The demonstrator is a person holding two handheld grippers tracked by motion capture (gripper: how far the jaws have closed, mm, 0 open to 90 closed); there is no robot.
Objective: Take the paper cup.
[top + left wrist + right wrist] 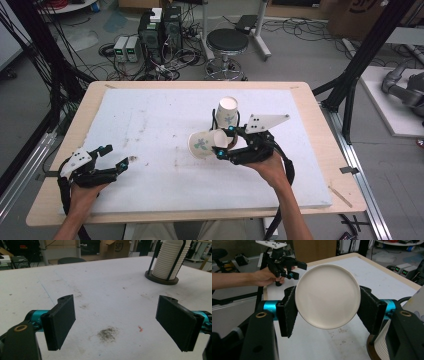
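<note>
A cup (204, 144) is pinched sideways by the right gripper (226, 143), beside the cup stack (227, 112). The left gripper (114, 156) is held spread over the table (150, 130).

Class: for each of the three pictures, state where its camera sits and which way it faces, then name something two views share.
High view: above the person's side, looking down on the white table; both forearms, left gripper, right gripper.
Left gripper view: rides the left gripper, facing the cup stack.
Right gripper view: rides the right gripper, facing the held paper cup.
Shared: cup stack.
</note>
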